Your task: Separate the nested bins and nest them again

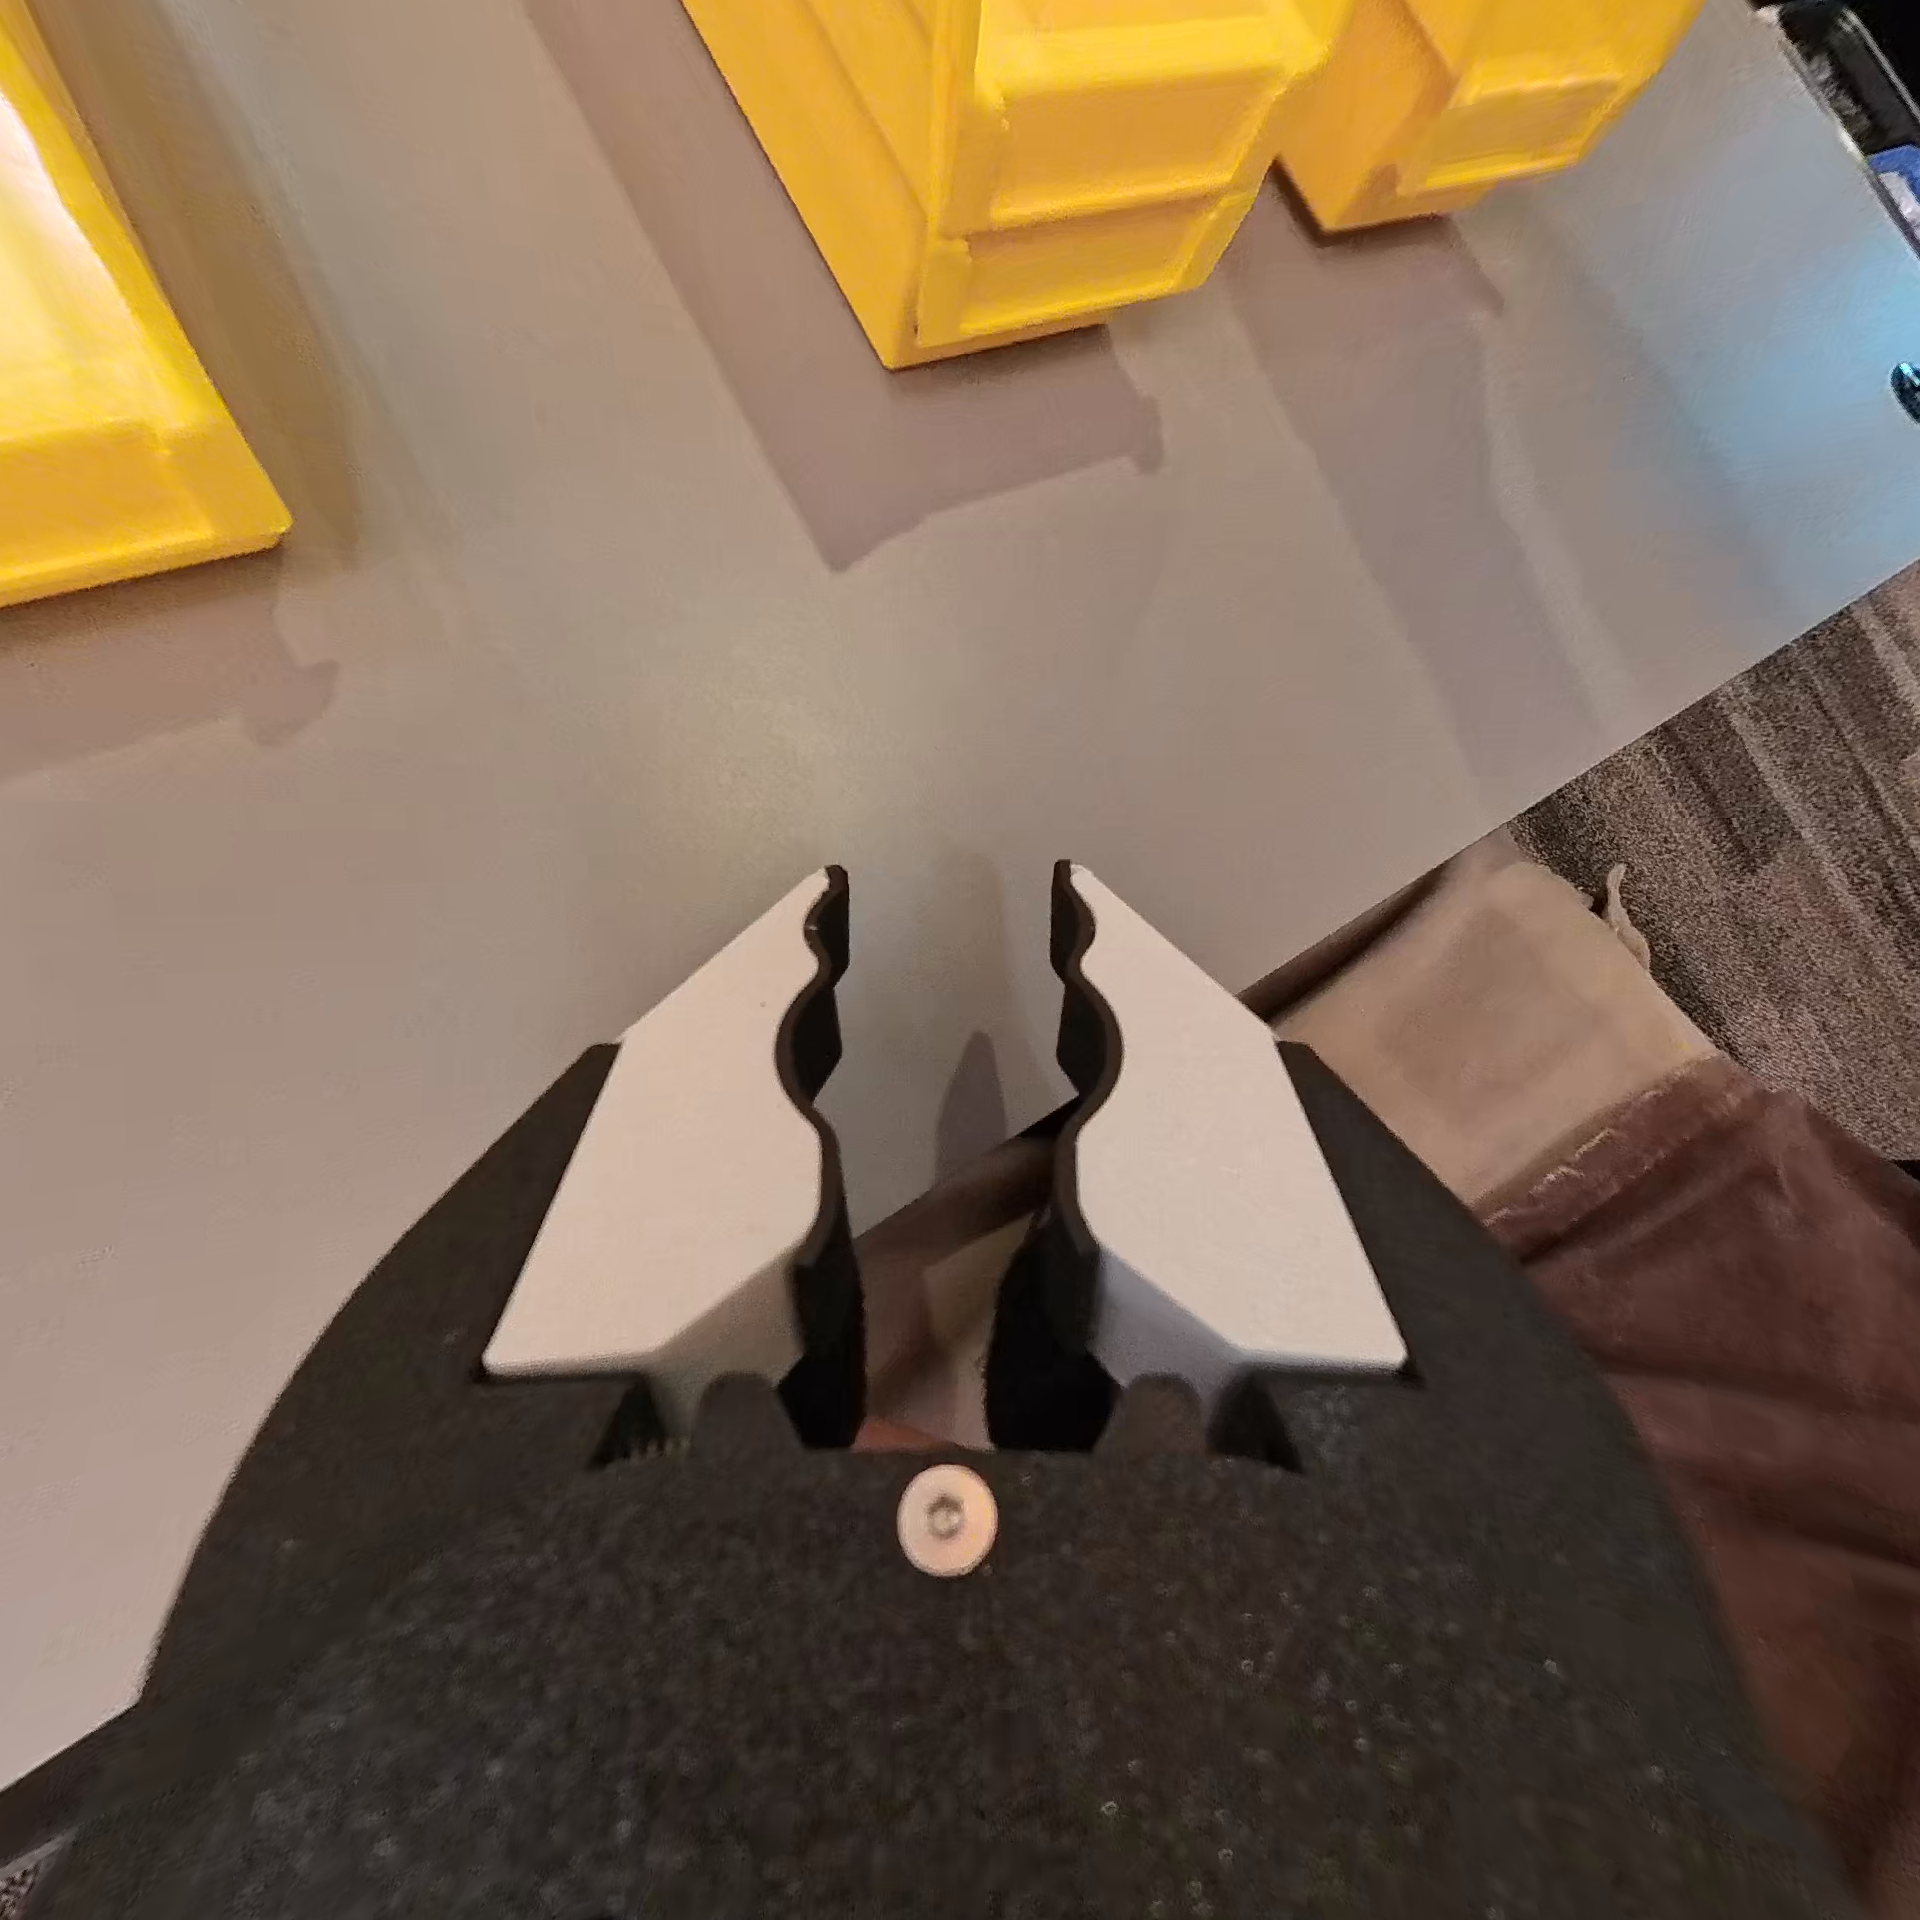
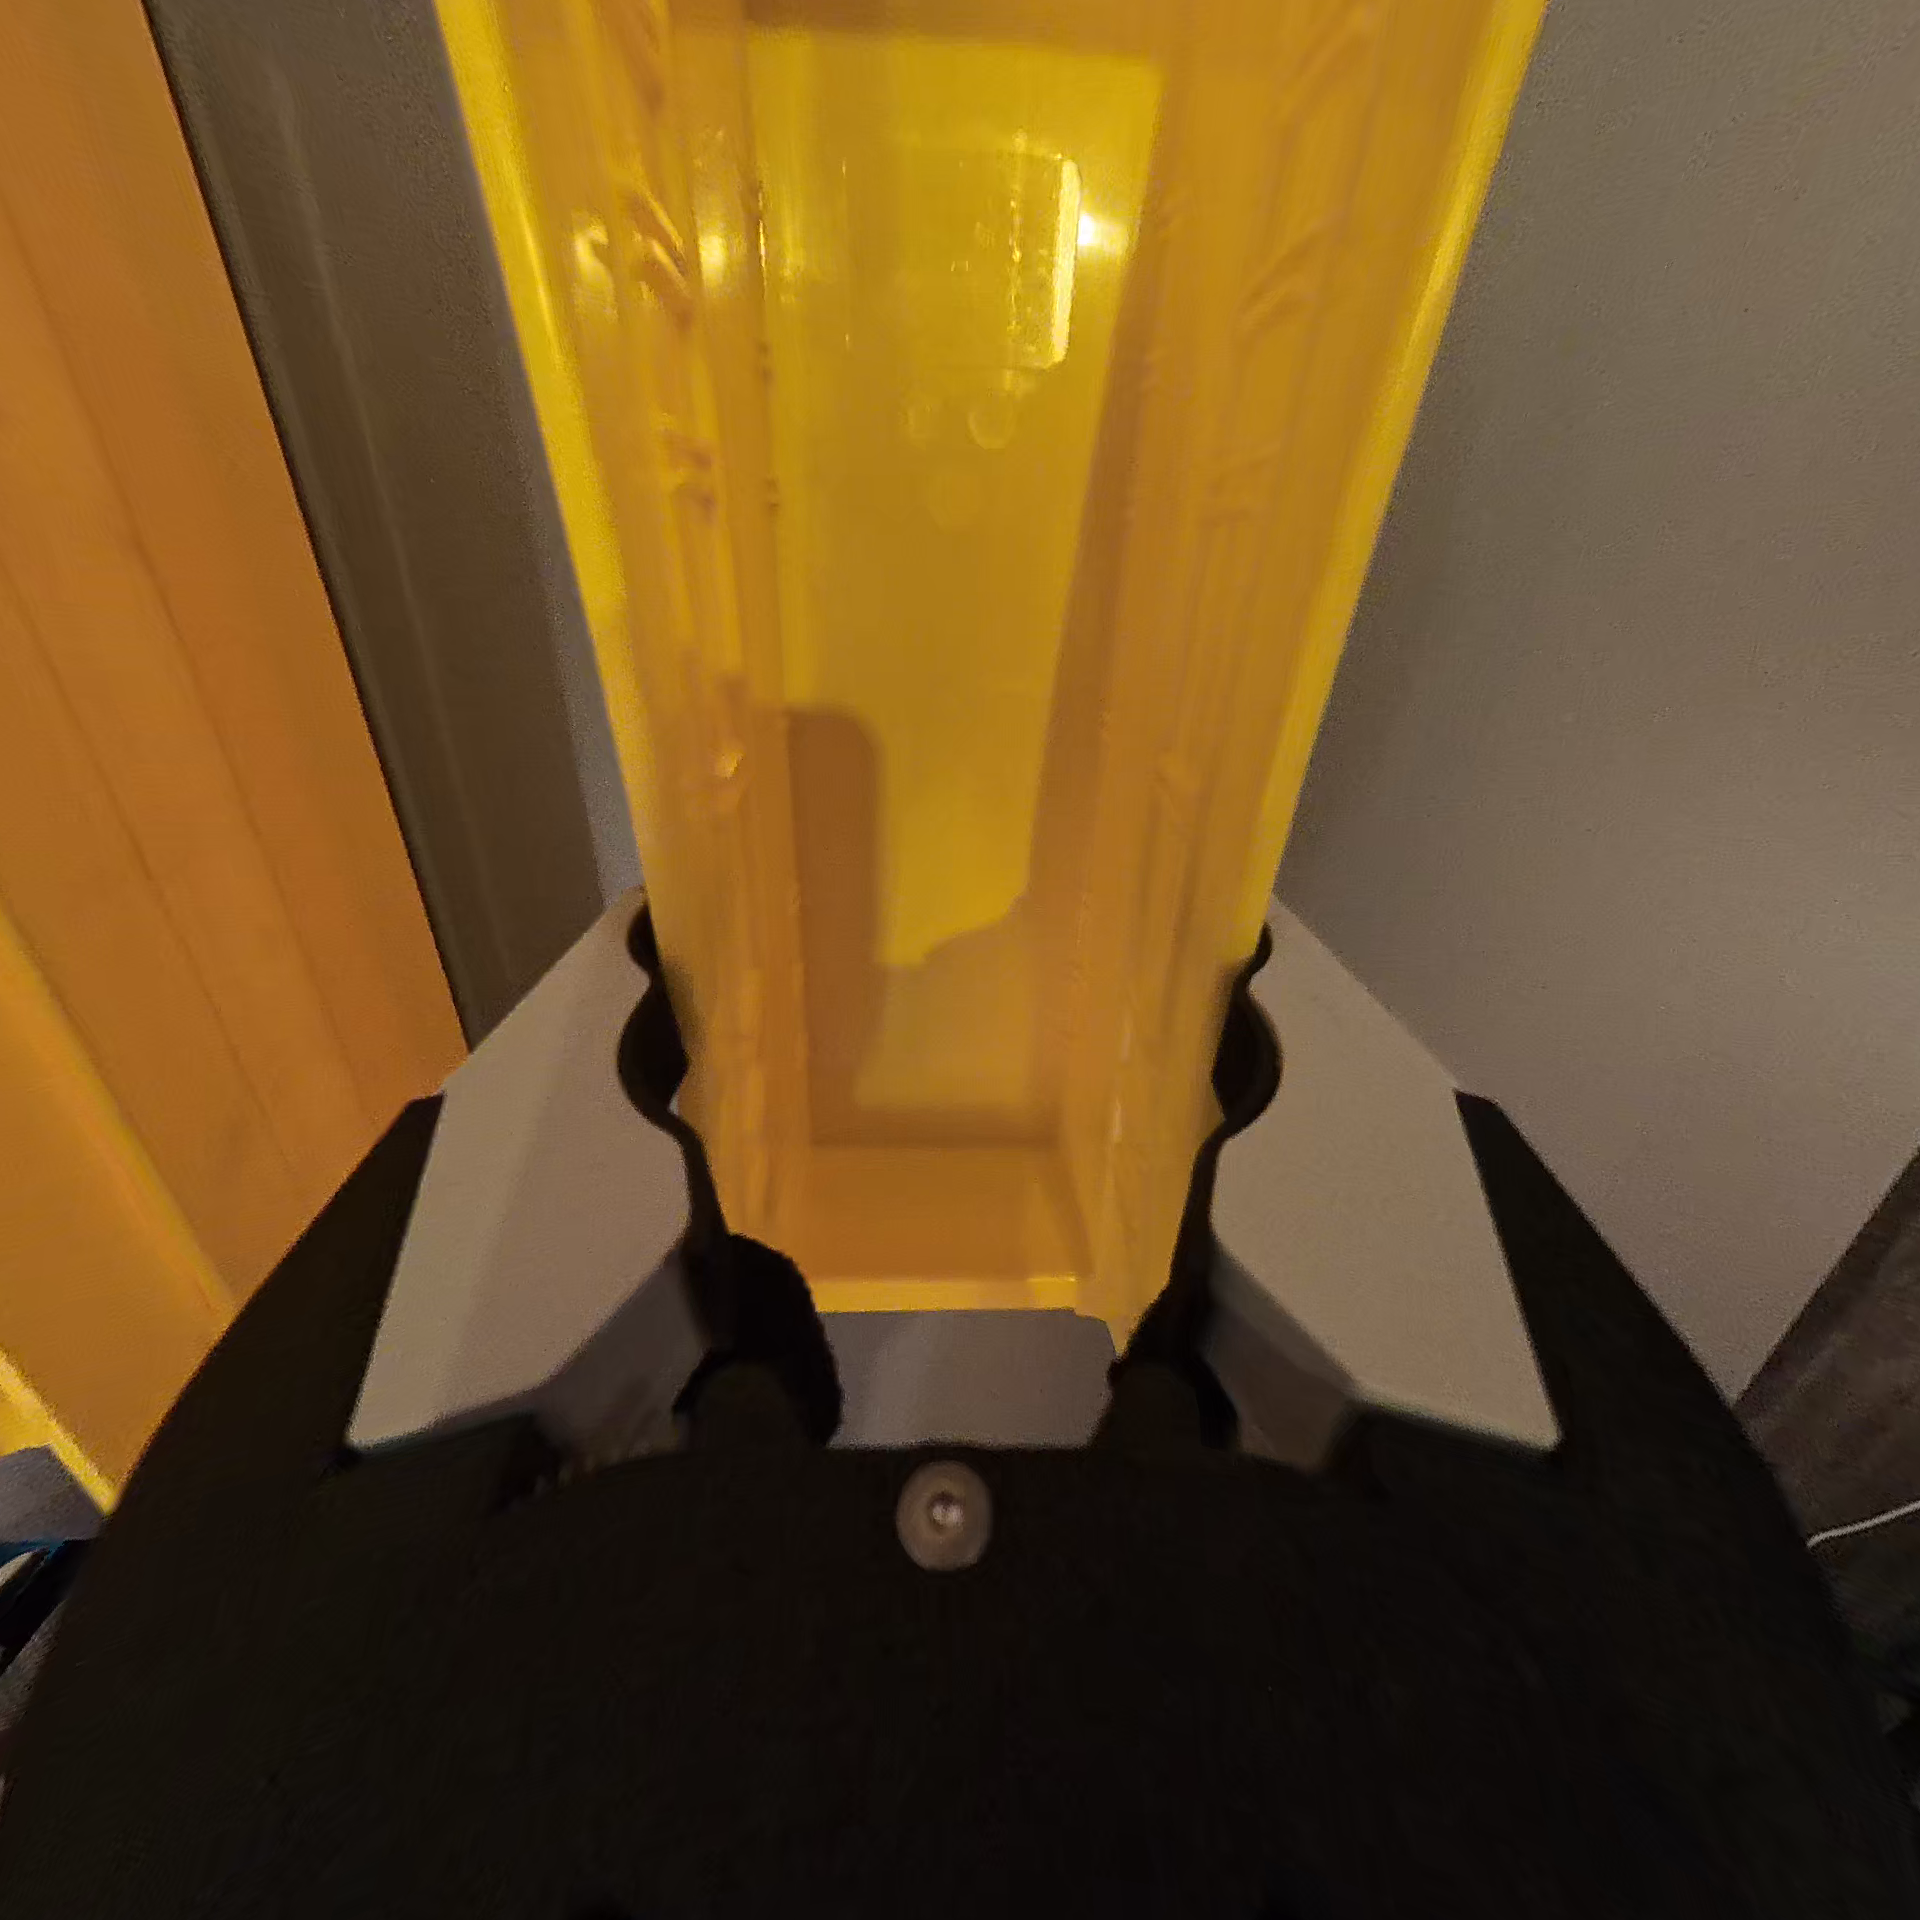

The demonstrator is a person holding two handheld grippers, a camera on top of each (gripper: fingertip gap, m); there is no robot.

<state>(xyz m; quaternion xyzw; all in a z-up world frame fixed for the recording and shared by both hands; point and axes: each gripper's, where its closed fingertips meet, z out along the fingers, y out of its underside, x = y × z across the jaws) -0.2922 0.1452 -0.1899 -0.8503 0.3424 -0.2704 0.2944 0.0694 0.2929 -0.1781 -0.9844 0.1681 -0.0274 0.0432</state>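
In the right wrist view my right gripper (image 2: 951, 930) is shut on the near end of a narrow yellow bin (image 2: 935, 520), one finger on each outer side wall; the bin's open inside faces the camera. In the left wrist view my left gripper (image 1: 948, 873) is open and empty, over bare grey table (image 1: 623, 675) near its front edge. Ahead of it stands a yellow stack of two nested bins (image 1: 987, 177). Another yellow bin (image 1: 1455, 114) stands right of the stack, and one more (image 1: 104, 364) lies at the far left.
The table's edge (image 1: 1558, 810) runs diagonally at the right, with grey carpet (image 1: 1766, 748) below it. A person's brown clothing (image 1: 1714, 1299) shows at lower right. In the right wrist view another yellow bin (image 2: 156, 623) lies close on the left.
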